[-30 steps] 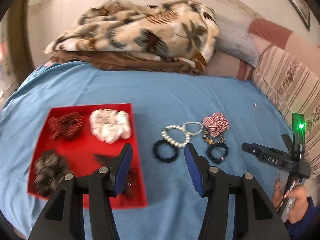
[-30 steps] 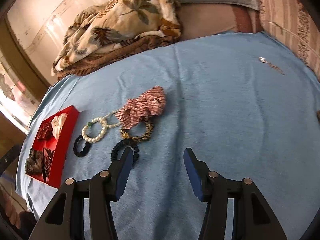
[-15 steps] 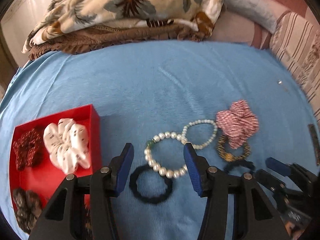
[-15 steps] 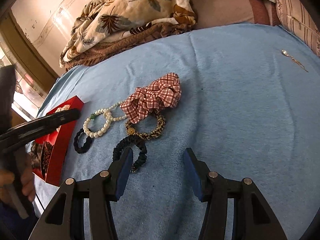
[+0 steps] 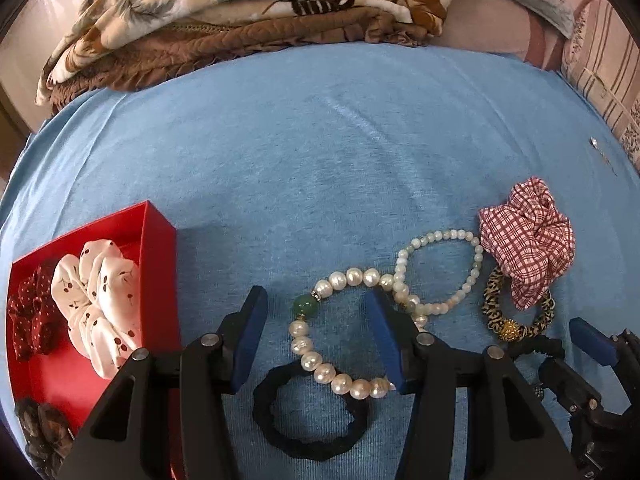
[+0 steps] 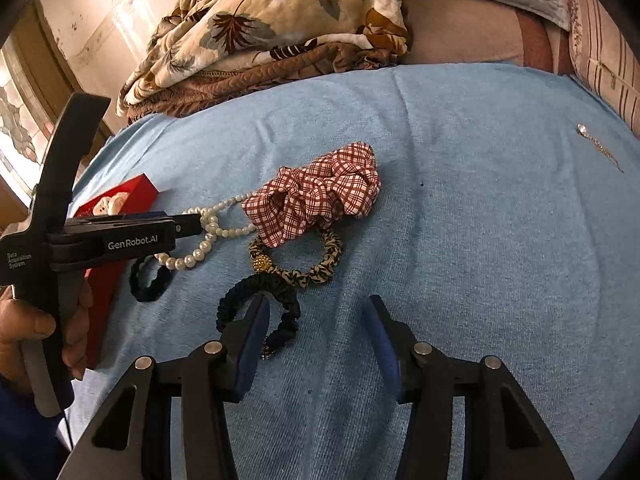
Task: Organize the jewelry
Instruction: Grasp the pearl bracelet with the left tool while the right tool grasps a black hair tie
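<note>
While left gripper (image 5: 316,336) jaws, just narrowing, straddle pearl bracelet (image 5: 332,328) ungripped, right gripper (image 6: 318,344) jaws empty.

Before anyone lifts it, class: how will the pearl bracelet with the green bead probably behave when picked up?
The pearl bracelet is strung round beads, so it probably droops limply. Smooth pearls may slip. It overlaps the smaller bead bracelet and the black hair tie, so it may drag them.

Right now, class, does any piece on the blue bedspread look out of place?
Yes: a small silver drop earring lies alone at the far right of the blue bedspread, well apart from the clustered bracelets and scrunchies.
</note>
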